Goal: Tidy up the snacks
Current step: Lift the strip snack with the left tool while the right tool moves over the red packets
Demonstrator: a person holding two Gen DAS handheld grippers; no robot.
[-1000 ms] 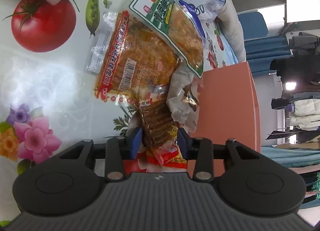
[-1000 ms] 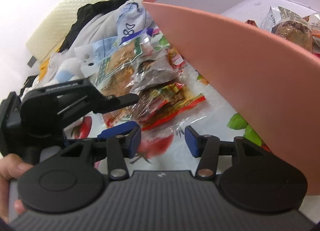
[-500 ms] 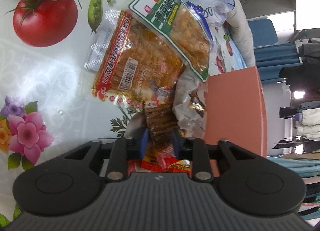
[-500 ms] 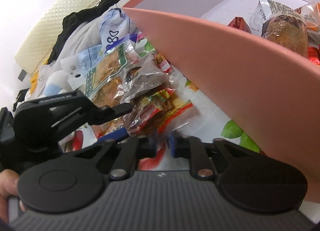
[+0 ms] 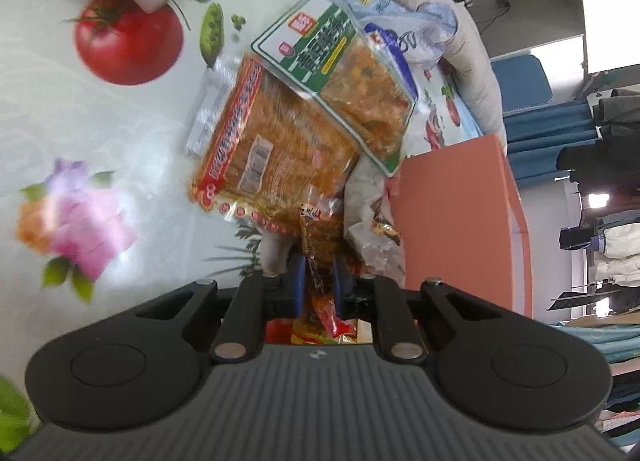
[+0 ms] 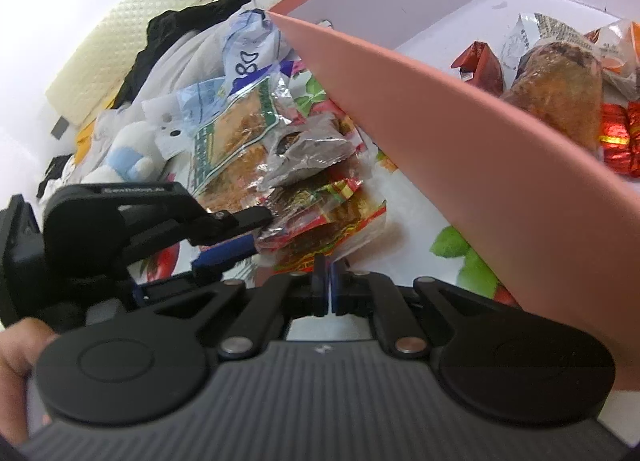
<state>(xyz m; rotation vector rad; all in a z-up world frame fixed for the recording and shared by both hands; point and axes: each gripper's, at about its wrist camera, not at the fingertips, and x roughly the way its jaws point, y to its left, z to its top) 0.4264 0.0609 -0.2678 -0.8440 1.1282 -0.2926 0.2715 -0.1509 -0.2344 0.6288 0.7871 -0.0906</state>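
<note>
Snack packets (image 5: 276, 149) lie heaped on the flower-print bench (image 5: 100, 133), just beside the pink box (image 6: 460, 149) that already holds several wrapped snacks (image 6: 560, 85). The left gripper (image 5: 318, 281) has its jaws closing on a narrow red-and-yellow packet (image 5: 320, 245). The right gripper (image 6: 326, 285) has its jaws pinched tight on the clear edge of a red-and-yellow packet (image 6: 332, 229).

Desk (image 5: 60, 109): white cloth printed with red tomato, green peas, pink flowers. Box (image 5: 452, 213): salmon pink (white inside). Snack packet (image 5: 276, 149): orange, red-bordered. Pouch (image 5: 340, 73): green-white label.
</note>
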